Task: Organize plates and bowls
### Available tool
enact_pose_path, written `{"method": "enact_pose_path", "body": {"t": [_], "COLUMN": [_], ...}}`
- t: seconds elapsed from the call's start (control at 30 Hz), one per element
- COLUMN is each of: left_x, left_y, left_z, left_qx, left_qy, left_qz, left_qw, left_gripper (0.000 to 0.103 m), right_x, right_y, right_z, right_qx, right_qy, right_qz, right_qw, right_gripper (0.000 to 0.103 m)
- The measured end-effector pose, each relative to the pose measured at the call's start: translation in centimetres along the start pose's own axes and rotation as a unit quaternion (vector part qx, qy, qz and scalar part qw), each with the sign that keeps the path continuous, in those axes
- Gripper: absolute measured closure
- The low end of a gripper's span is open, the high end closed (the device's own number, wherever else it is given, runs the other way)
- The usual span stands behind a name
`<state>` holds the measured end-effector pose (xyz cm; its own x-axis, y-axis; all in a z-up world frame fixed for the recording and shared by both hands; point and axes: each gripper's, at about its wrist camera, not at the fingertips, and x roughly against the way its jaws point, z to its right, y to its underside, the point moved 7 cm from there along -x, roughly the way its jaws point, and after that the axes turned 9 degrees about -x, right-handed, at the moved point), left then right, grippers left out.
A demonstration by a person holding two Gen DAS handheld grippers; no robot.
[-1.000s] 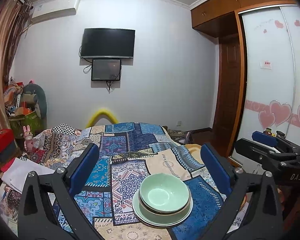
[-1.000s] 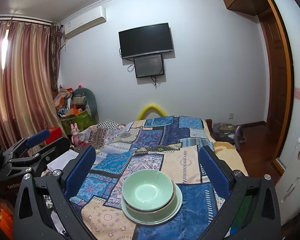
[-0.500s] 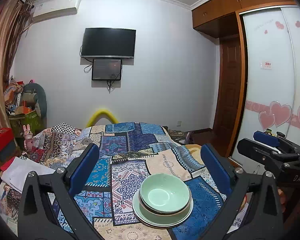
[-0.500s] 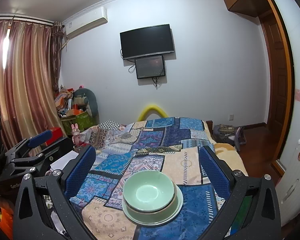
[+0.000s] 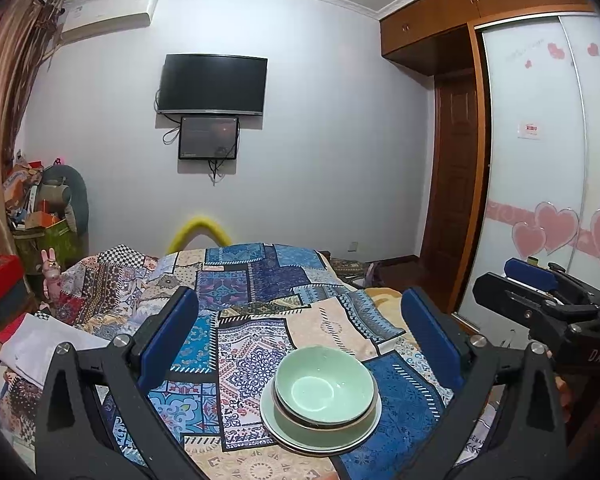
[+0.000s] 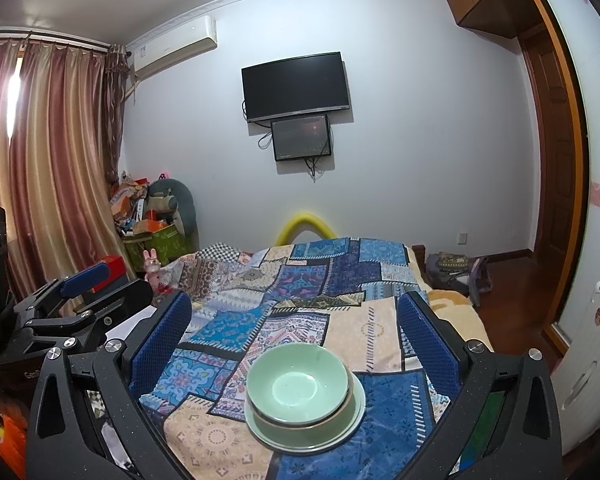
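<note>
Both the left tool [image 5: 300,334] and right tool [image 6: 294,330] are being held released above the stacked bowls [image 6: 298,386] on their plate [image 6: 352,420]; stacking is judged complete, withdrawal next.

A patchwork-covered bed [image 5: 260,280] carries 1 green plate [image 5: 320,438] near its edge.

Green bowl [image 5: 325,385] nested on plates [image 5: 320,434] atop patchwork quilt [image 5: 260,308], left gripper [image 5: 300,336] jaws spread.

Pale wall [image 6: 420,120] with dark TV [image 6: 296,86] above a smaller screen [image 6: 301,137]. Air conditioner [image 6: 176,44] up left, pinkish curtains [image 6: 52,168] (daylight showing through). Patchwork-quilted bed [image 6: 340,276], wooden door [image 6: 556,152], wood floor [image 6: 512,280].
</note>
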<state>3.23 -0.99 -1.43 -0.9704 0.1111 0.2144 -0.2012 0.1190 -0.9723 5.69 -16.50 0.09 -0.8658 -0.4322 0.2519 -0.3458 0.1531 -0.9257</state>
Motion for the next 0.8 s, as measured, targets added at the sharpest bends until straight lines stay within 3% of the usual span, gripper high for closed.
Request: {"method": "enact_pose_path", "body": {"t": [0.8], "left_x": [-0.24], "left_y": [0.35], "left_z": [-0.27], "left_qx": [0.013], "left_qy": [0.015], "left_qz": [-0.008], "left_qw": [0.9998], "left_gripper": [0.0], "right_x": [-0.38], "right_y": [0.14], "right_z": [-0.44], "right_qx": [0.006], "right_qy": [0.001], "right_qz": [-0.011], "right_qw": [1.0], "right_gripper": [0.0]}}
